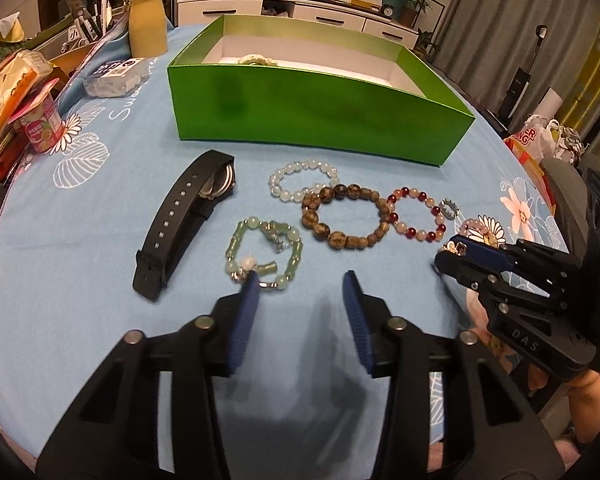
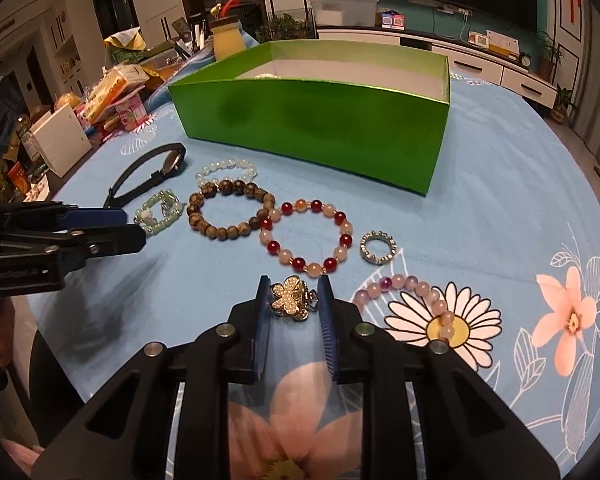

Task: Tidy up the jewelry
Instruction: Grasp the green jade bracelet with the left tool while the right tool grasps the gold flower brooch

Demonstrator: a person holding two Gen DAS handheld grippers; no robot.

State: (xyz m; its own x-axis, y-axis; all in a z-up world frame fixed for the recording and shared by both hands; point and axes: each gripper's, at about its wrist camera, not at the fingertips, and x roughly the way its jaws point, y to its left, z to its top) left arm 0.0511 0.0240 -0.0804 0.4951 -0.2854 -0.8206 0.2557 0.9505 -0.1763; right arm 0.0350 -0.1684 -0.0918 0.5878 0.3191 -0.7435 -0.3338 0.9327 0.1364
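1. The step in hand is picking up: both tools are down among the jewelry laid out on the blue flowered desk (image 2: 500, 184), in front of the green box (image 2: 312, 128), which already seems to hold one pale piece near its back wall.

2. The right hand-held gripper (image 2: 294, 300) has its blue pads on either side of a gold butterfly brooch (image 2: 290, 300). The jaws stand narrow and the pads look to be touching its wings, though I cannot be sure the pinch is firm.

3. The left hand-held gripper (image 1: 300, 292) is part spread. Its left pad sits at the near edge of the green jade bracelet (image 1: 264, 254), and the other pad is over bare cloth, so nothing is gripped there yet.

4. Waiting on the desk are a black watch (image 1: 180, 220), a clear bead bracelet (image 1: 300, 180), a brown bead bracelet (image 1: 340, 212), a red-and-pink bracelet (image 2: 308, 236), a small silver ring (image 2: 378, 248) and a pale pink bracelet (image 2: 416, 296).

5. The next move likely calls for the right jaws to close firmly on the brooch, lift it clear and carry it over the box's near wall before letting go. The left tool needs to shift so a strand of the jade bracelet lies between both pads.
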